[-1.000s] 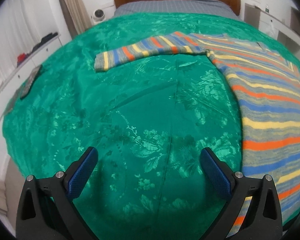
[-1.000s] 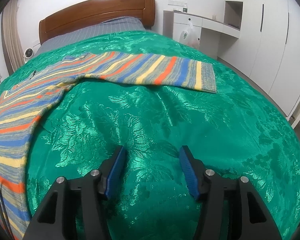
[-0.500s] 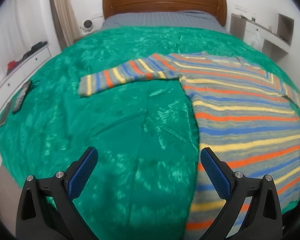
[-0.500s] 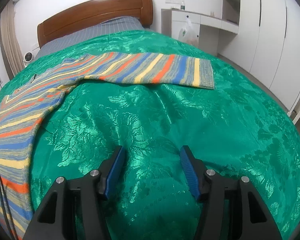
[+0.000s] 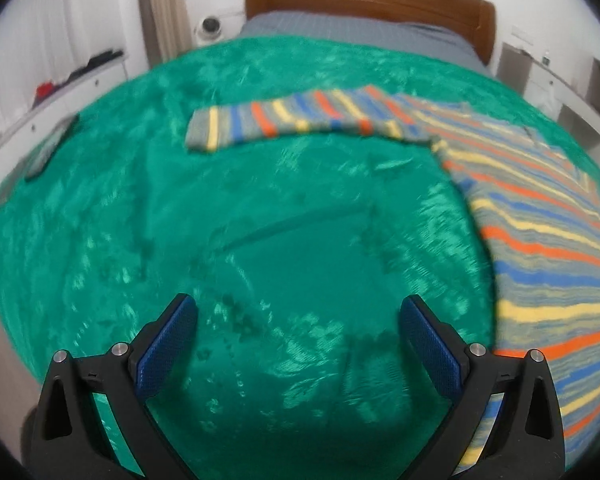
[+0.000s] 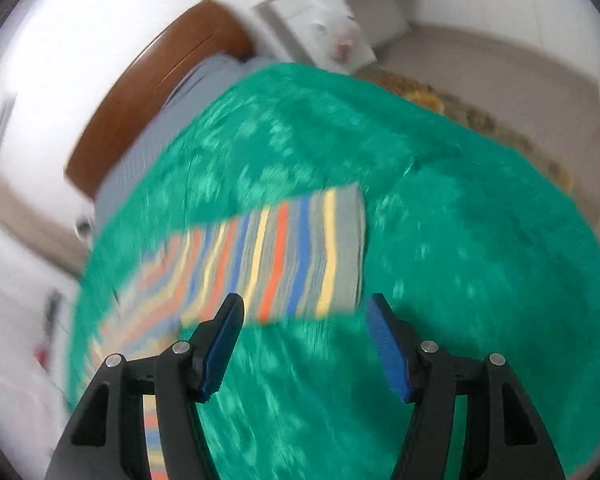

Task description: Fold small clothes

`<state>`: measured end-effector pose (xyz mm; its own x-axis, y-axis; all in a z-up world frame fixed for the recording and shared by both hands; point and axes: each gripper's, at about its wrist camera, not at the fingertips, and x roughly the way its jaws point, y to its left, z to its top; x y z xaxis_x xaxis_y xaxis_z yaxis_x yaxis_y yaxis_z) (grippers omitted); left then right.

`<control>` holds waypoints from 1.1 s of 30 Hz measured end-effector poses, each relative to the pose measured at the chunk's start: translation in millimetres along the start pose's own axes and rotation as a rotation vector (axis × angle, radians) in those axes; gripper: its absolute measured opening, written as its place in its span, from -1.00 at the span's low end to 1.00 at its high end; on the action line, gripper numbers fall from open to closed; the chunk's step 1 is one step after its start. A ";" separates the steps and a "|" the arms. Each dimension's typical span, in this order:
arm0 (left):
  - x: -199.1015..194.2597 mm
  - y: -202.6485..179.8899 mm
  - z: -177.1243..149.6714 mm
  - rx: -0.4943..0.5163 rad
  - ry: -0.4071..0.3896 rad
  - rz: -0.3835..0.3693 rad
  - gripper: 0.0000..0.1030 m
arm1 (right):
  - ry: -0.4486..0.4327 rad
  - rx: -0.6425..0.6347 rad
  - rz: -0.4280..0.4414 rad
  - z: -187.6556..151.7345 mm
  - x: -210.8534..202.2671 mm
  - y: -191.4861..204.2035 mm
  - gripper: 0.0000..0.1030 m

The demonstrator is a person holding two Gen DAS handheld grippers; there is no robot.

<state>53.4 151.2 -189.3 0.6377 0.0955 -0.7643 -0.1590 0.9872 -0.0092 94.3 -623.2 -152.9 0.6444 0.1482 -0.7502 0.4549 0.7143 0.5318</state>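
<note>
A striped sweater (image 5: 540,216) in grey, orange, blue and yellow lies flat on the green bedspread (image 5: 260,220), its body at the right of the left wrist view and one sleeve (image 5: 292,120) stretched out to the left. My left gripper (image 5: 298,330) hovers open over bare bedspread, well short of that sleeve. In the blurred right wrist view the other sleeve (image 6: 284,264) lies just beyond my right gripper (image 6: 302,332), its cuff near the right fingertip. The right jaws are opening and nothing is between them.
A wooden headboard (image 5: 368,0) and grey bedding (image 5: 356,32) close the far end of the bed. White shelves with dark items (image 5: 72,76) line the left wall. A white cabinet (image 6: 332,20) and beige floor (image 6: 500,72) lie beyond the bed's right side.
The right gripper has swung and rolled towards the right sleeve, which now sits just past its fingertips, and its jaws stand wider. The left gripper shifted sideways and back; it stays open.
</note>
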 end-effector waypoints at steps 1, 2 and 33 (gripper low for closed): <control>2.7 0.9 -0.8 -0.014 0.011 0.004 0.98 | 0.012 0.038 0.007 7.4 7.8 -6.7 0.23; 3.8 -0.1 0.0 -0.021 0.010 0.012 0.98 | 0.025 0.073 0.007 13.4 17.1 -14.1 0.23; 23.2 -6.0 7.7 0.019 -0.061 0.029 0.99 | 0.069 -0.567 0.187 -16.4 50.6 326.8 -0.97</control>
<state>74.9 148.5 -202.0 0.6778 0.1310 -0.7235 -0.1636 0.9862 0.0252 265.4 -371.0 -23.5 0.6315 0.3368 -0.6984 -0.0729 0.9225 0.3790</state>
